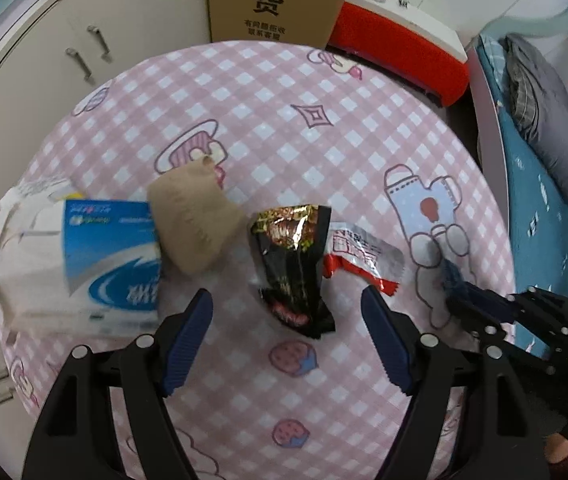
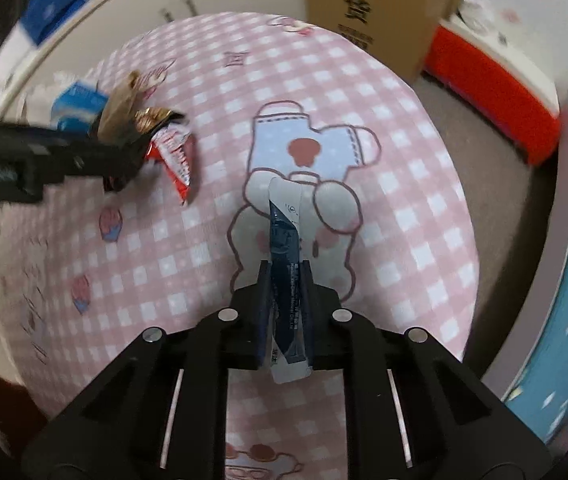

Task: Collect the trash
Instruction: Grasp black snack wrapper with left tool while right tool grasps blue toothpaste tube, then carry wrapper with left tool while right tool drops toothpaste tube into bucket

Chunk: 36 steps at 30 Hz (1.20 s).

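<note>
So my left tongs (image 1: pixel 286 316) are spread wide, hovering over the black snack wrapper (image 1: pixel 294 268) lying on the pink checkered tabletop (image 1: pixel 284 128). A red-and-silver wrapper (image 1: pixel 360 258) touches its right side (tissue pack (image 1: pixel 83 260) and brown crumpled paper (image 1: pixel 193 224) sit left). My right tongs (image 2: pixel 286 276) are clamped on a blue-and-white sachet (image 2: pixel 284 236), above the tabletop.

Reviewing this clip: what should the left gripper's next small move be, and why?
Probably ease forward and down, then close on the black wrapper. The left gripper is open with the wrapper lying between and just beyond its fingers, while the right gripper already pinches a blue sachet.
</note>
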Motion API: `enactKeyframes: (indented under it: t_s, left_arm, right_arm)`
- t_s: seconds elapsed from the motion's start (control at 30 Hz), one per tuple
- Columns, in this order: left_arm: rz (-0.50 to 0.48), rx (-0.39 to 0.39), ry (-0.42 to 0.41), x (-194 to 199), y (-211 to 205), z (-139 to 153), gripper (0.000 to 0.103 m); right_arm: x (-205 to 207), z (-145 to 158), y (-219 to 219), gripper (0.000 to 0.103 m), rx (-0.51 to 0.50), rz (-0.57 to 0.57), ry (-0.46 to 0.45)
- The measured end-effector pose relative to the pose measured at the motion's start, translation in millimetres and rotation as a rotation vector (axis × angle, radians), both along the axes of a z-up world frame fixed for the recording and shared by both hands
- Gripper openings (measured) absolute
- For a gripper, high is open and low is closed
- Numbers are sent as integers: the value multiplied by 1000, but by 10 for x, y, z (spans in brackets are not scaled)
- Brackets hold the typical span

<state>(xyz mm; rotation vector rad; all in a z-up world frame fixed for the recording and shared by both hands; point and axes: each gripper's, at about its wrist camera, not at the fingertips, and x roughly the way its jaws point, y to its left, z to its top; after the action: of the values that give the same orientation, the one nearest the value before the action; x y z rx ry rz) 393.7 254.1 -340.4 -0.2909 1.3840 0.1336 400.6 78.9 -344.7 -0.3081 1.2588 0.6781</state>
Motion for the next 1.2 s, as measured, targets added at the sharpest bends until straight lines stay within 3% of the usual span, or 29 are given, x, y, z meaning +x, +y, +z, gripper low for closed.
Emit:
enactKeyframes:
  t_s: [0.23, 0.3, 0.6, 0.8, 0.93, 1.2]
  left_arm:
    - [-45, 26, 46, 85, -92, -173, 23]
    - [-36, 20, 39, 53, -91, -152, 20]
    - [44, 29, -39, -319, -162, 232, 18]
    - [69, 17, -110, -460, -438, 593, 18]
    - [24, -12, -151, -412, -883, 800, 18]
    - [-158, -50, -203, -227, -2055, 1040, 18]
  right_arm:
    - [78, -5, -157, 13, 96, -135, 91]
    - [78, -5, -170, 13, 102, -142, 97]
    - [25, 63, -310, 11, 188, -161, 144]
    - [-92, 346, -651, 11, 280, -191, 138]
    - [-161, 596, -994, 11, 319, -230, 102]
    - [-309, 1076, -2173, 11, 342, -404, -8]
